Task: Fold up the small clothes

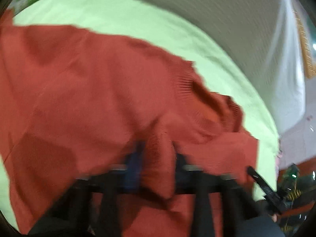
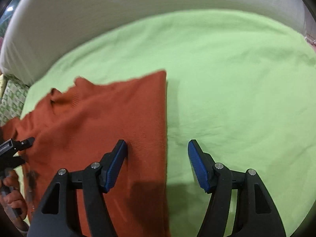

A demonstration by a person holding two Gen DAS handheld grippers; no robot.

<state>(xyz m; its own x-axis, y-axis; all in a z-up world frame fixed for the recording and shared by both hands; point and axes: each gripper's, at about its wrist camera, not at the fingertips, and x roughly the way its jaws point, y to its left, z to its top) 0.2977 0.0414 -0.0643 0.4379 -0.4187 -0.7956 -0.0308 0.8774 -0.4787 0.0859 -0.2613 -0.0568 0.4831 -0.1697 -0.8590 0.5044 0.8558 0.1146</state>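
Observation:
A rust-red knit garment lies on a light green sheet. In the left wrist view the garment fills most of the frame, blurred by motion. My left gripper is shut on a bunched fold of the red knit between its blue pads. It also shows at the left edge of the right wrist view. My right gripper is open and empty, its jaws wide apart over the garment's straight right edge, left finger above the knit, right finger above the sheet.
A white padded cushion or mattress edge runs along the far side of the green sheet. A green-patterned cloth lies at the left. The sheet right of the garment is bare.

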